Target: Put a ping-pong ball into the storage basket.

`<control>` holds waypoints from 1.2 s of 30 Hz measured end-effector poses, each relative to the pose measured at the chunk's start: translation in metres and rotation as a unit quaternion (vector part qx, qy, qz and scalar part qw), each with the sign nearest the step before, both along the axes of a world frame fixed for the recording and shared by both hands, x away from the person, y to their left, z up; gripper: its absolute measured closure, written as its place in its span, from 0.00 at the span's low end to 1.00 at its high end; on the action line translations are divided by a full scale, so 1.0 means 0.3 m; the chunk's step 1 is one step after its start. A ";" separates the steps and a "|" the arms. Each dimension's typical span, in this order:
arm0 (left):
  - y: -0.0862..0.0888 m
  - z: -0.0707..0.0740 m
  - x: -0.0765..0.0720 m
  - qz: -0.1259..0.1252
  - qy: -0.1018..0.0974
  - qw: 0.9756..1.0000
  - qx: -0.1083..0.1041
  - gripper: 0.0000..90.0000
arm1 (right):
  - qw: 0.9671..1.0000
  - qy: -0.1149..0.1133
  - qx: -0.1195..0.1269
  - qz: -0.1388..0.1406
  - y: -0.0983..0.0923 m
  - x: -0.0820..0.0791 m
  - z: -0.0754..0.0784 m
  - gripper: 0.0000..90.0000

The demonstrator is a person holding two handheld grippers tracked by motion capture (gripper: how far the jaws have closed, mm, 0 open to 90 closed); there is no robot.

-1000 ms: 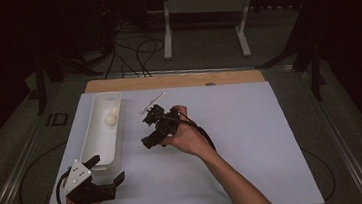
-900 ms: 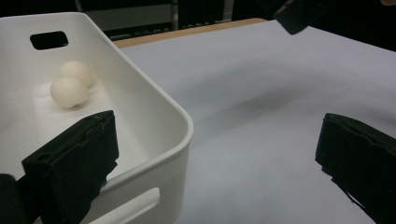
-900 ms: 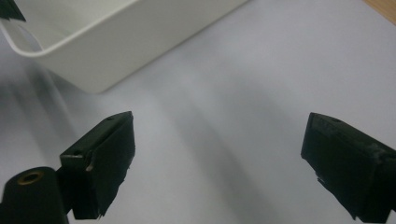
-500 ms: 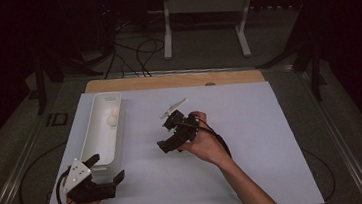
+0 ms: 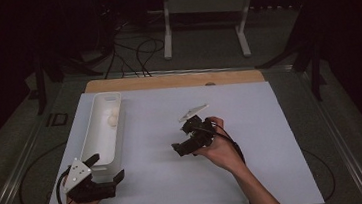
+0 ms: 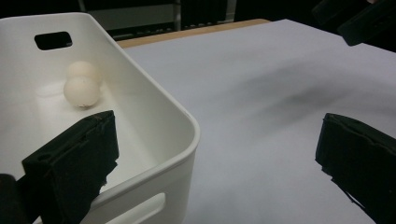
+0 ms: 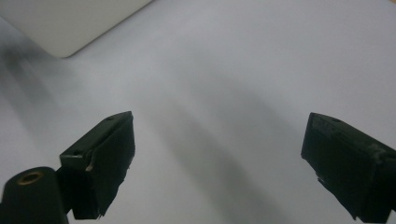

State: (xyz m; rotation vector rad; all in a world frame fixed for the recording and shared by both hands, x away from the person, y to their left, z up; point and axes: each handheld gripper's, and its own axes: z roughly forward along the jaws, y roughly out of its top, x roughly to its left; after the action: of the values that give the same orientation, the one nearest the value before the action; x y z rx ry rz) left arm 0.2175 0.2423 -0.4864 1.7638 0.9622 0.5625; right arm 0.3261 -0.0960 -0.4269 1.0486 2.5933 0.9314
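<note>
A long white bin (image 5: pixel 103 134) lies on the left side of the white table (image 5: pixel 276 173), its length running from near to far. Two pale eggs (image 6: pixel 81 91) rest on its floor toward the far end, touching or almost touching each other, below a slot handle (image 6: pixel 53 40) cut in the far wall.

The left gripper (image 5: pixel 98 179) sits at the near end of the bin with its jaws spread wide. In the left gripper view one jaw hangs inside the bin, over its floor, and the other stands outside to the right, so the near right corner of the bin's wall lies between them. Whether either jaw touches the wall cannot be told.

The right gripper (image 5: pixel 185 144) hovers over bare table near the middle, well to the right of the bin, held in the person's right hand (image 5: pixel 221 151). Its jaws are spread wide with nothing between them; in the right gripper view only table surface lies ahead, with a corner of the bin at the upper left.

Beyond the table's far edge a strip of wooden board (image 5: pixel 177 80) shows, then cables (image 5: pixel 134 51) and a white stand (image 5: pixel 200 9) on the dark floor.
</note>
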 end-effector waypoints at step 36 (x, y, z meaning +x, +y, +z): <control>-0.004 -0.004 0.010 0.004 0.004 1.000 0.003 0.00 | 0.993 -0.047 0.065 -0.084 -0.352 -0.131 -0.099 0.11</control>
State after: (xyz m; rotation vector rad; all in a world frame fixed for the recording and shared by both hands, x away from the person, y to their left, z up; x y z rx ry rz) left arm 0.2204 0.2411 -0.4875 1.7700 0.9747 0.5649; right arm 0.2869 -0.2018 -0.4565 1.2035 2.3543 1.0912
